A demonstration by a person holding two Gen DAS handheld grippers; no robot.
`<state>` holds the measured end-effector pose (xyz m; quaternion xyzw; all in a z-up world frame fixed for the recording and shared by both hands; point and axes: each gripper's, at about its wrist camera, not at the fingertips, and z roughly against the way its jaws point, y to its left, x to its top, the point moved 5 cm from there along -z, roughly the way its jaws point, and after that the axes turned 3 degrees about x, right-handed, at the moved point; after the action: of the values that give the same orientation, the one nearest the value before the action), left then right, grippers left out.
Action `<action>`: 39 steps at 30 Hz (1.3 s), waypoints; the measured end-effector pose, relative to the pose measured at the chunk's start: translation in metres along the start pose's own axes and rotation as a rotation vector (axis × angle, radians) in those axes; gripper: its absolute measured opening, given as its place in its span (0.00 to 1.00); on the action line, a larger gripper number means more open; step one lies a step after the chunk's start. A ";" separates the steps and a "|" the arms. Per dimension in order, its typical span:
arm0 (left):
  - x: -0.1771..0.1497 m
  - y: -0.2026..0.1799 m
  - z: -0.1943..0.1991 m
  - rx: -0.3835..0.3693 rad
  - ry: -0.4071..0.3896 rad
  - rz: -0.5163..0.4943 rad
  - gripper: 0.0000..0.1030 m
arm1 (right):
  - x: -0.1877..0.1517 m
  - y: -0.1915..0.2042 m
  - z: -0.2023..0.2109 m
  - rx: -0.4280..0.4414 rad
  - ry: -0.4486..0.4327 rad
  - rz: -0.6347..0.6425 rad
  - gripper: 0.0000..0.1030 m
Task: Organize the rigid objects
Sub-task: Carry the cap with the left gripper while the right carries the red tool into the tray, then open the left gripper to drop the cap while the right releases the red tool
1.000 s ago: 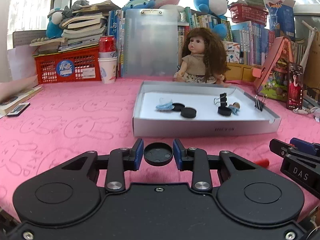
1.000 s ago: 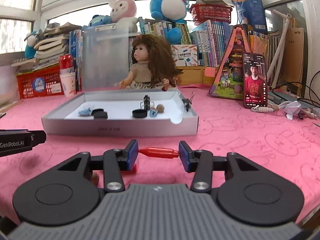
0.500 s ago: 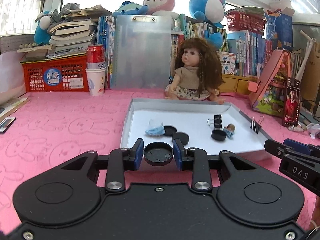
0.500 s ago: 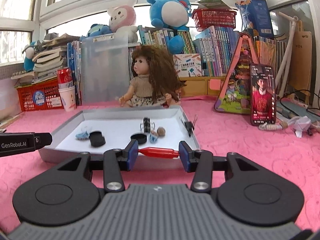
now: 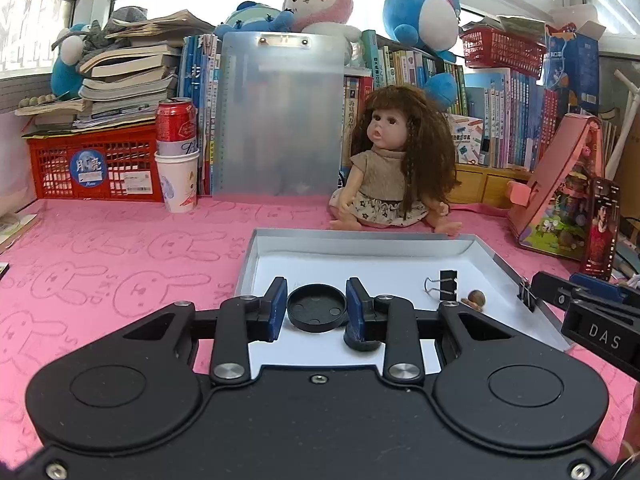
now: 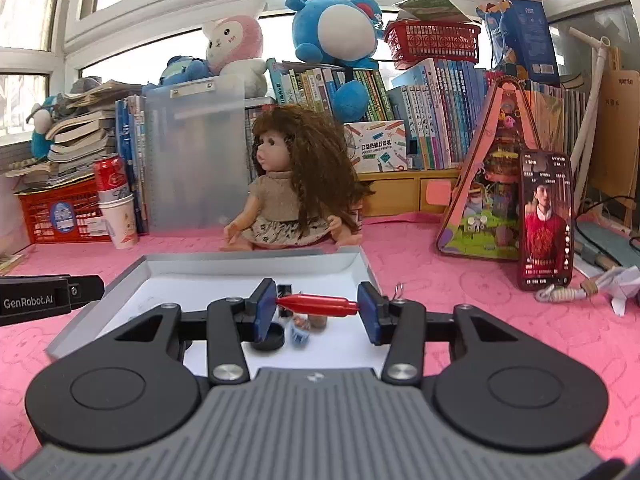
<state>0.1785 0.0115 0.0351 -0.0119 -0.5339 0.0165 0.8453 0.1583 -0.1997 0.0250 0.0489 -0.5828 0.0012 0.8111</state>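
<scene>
Tray (image 5: pixel 516 276) crowded; doll (image 5: pixel 394 168) behind.

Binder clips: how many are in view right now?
2. One binder clip lies inside the tray, right of the left hand-held gripper; a second binder clip sits at the tray's right rim. Others may be hidden behind the gripper.

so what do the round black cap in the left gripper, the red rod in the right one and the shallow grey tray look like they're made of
The round black cap looks like matte moulded plastic: dull surface, raised rim, small moulding dots inside. The red rod looks like glossy plastic or painted metal; its bright highlight fits either. The shallow grey tray looks like cardboard, probably a box lid: thin folded walls, white inside, notched corners.
</scene>
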 end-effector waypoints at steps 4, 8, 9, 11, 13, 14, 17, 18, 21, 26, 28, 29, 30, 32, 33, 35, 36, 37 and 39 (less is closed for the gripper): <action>0.003 -0.002 -0.018 0.000 0.030 0.008 0.29 | 0.006 -0.001 -0.014 -0.002 0.007 -0.007 0.48; 0.002 -0.004 -0.031 0.003 0.043 0.002 0.29 | 0.008 0.000 -0.027 0.005 0.012 0.001 0.48; 0.002 -0.005 -0.034 0.004 0.044 -0.003 0.29 | 0.008 0.001 -0.031 0.008 0.016 0.005 0.48; 0.002 -0.008 -0.040 0.003 0.048 -0.002 0.29 | 0.007 0.002 -0.038 0.010 0.031 0.005 0.48; 0.001 -0.009 -0.045 0.006 0.056 0.003 0.29 | 0.006 0.004 -0.043 0.016 0.046 0.001 0.48; 0.001 -0.009 -0.047 0.008 0.060 0.003 0.29 | 0.005 0.004 -0.046 0.019 0.053 0.000 0.48; -0.002 -0.011 -0.054 0.013 0.074 -0.001 0.29 | 0.002 0.006 -0.053 0.025 0.068 0.000 0.48; -0.002 -0.011 -0.056 0.014 0.076 -0.004 0.29 | 0.001 0.007 -0.056 0.029 0.075 -0.001 0.48; -0.004 -0.012 -0.059 0.014 0.080 -0.009 0.29 | -0.001 0.008 -0.061 0.030 0.090 -0.002 0.48; -0.005 -0.012 -0.063 0.015 0.086 -0.012 0.29 | -0.003 0.007 -0.068 0.035 0.110 -0.006 0.48; -0.005 -0.012 -0.065 0.016 0.087 -0.013 0.29 | -0.004 0.006 -0.070 0.037 0.120 -0.011 0.48; -0.005 -0.012 -0.066 0.016 0.089 -0.013 0.29 | -0.004 0.006 -0.071 0.037 0.123 -0.012 0.48; -0.006 -0.012 -0.068 0.015 0.092 -0.016 0.29 | -0.004 0.005 -0.071 0.038 0.126 -0.012 0.48; -0.007 -0.012 -0.069 0.016 0.098 -0.020 0.29 | -0.005 0.005 -0.072 0.039 0.129 -0.012 0.48; -0.007 -0.012 -0.070 0.016 0.100 -0.022 0.29 | -0.006 0.005 -0.072 0.042 0.131 -0.012 0.48; -0.008 -0.012 -0.071 0.017 0.101 -0.022 0.29 | -0.007 0.006 -0.073 0.047 0.137 -0.010 0.48; -0.008 -0.012 -0.071 0.017 0.103 -0.021 0.29 | -0.008 0.007 -0.074 0.046 0.139 -0.009 0.48; -0.008 -0.012 -0.072 0.017 0.105 -0.019 0.29 | -0.008 0.007 -0.075 0.045 0.141 -0.009 0.48; -0.009 -0.012 -0.073 0.016 0.106 -0.016 0.29 | -0.009 0.007 -0.076 0.048 0.147 -0.016 0.48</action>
<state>0.2408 -0.0013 -0.0036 -0.0017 -0.4882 0.0134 0.8726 0.2269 -0.1861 -0.0075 0.0730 -0.5210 0.0123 0.8503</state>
